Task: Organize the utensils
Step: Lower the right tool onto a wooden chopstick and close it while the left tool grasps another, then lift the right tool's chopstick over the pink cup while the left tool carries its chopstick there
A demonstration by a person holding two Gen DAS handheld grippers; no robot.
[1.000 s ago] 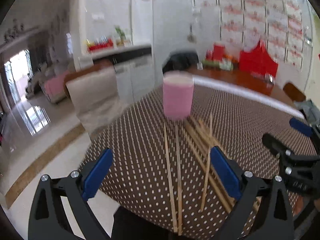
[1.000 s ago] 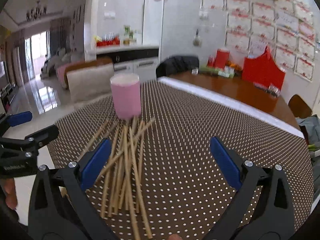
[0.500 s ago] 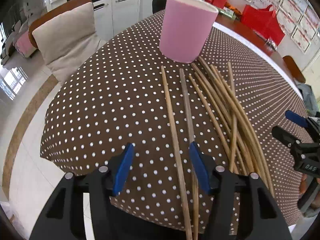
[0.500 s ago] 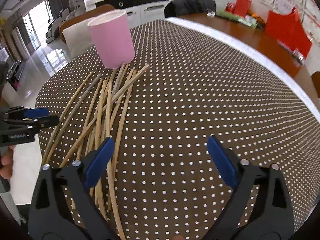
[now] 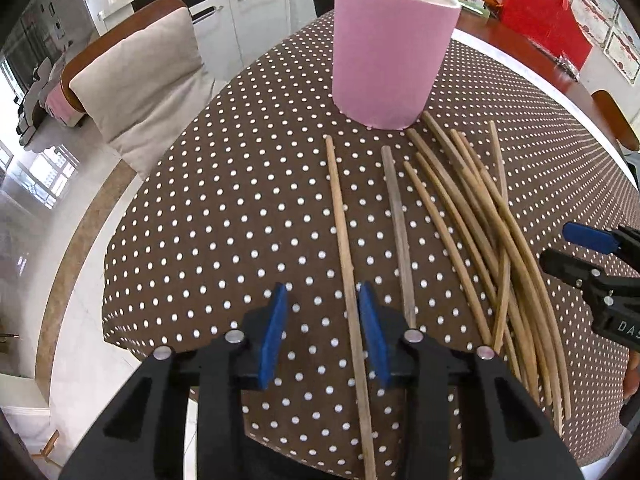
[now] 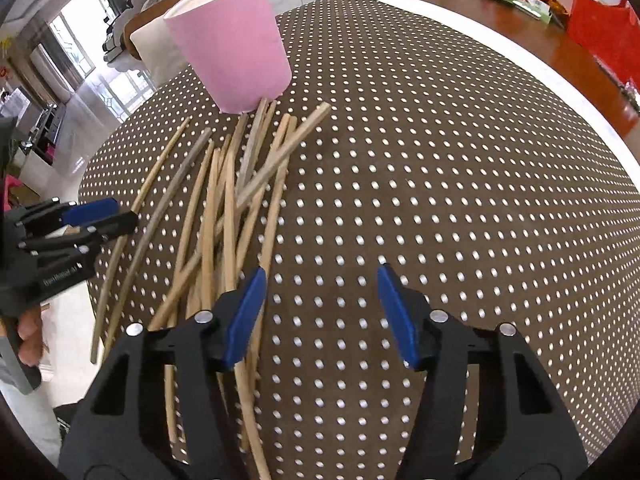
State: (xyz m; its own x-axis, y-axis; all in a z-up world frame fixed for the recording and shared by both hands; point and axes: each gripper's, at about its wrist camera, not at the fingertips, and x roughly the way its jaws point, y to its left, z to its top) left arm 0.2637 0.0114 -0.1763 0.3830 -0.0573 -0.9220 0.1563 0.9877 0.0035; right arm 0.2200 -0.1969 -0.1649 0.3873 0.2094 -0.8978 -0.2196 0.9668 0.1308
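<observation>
A pink cup (image 5: 394, 52) (image 6: 236, 40) stands upright on the brown dotted tablecloth (image 5: 224, 208). Several wooden chopsticks (image 5: 472, 216) (image 6: 224, 200) lie fanned out in front of it. My left gripper (image 5: 322, 330) hovers over the leftmost chopstick (image 5: 342, 232). Its jaws are closing with that stick between them, close to the right pad (image 5: 372, 332), and the left pad stands clear of it. My right gripper (image 6: 320, 316) is closing over bare cloth just right of the pile, nothing between its jaws. Each gripper shows at the edge of the other's view.
The table's rounded edge drops off at the left (image 5: 108, 280), with a cushioned chair (image 5: 140, 76) beyond it. Past the cloth, a wooden tabletop (image 6: 532, 28) carries red items (image 6: 608, 28). A hand (image 6: 30, 336) holds the left gripper.
Both grippers have come down toward the table and tipped to look more steeply at it. Both pairs of jaws have narrowed, the left one more. The cup and chopsticks look much nearer.
</observation>
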